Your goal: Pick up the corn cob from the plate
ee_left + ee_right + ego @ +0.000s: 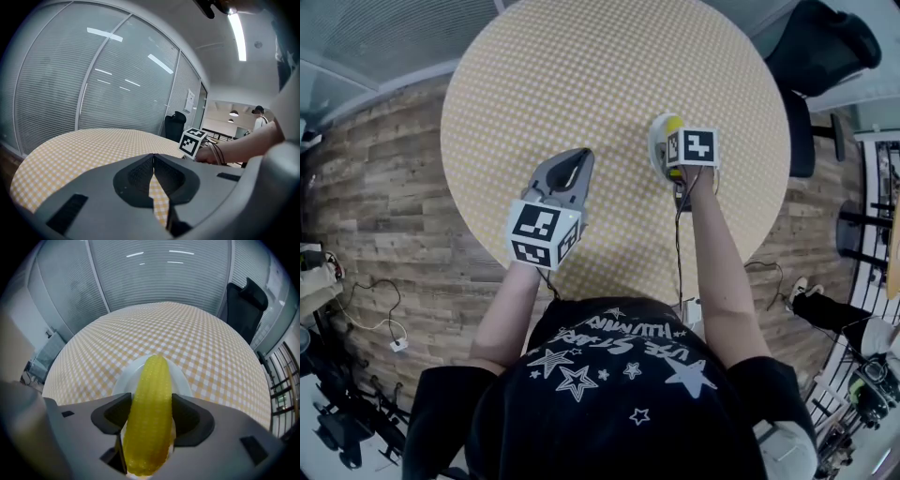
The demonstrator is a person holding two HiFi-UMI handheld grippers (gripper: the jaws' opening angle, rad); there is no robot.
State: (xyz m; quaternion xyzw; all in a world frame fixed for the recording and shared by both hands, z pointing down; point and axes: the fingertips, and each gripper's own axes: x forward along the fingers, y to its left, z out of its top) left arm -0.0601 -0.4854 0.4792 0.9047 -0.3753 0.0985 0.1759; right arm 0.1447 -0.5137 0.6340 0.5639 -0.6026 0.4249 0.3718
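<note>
A yellow corn cob lies lengthwise on a small white plate on the round checked table. My right gripper points steeply down over it, jaws wide, with the cob filling the gap between them; it still rests on the plate. In the head view the cob's tip and the plate's rim show beside the right gripper. My left gripper hovers over the table's near left part, jaws together and empty; its tips meet.
A black office chair stands beyond the table's far right edge. Glass walls with blinds surround the room. Wood-pattern floor lies left of the table, with cables and equipment at the edges. A person stands far off.
</note>
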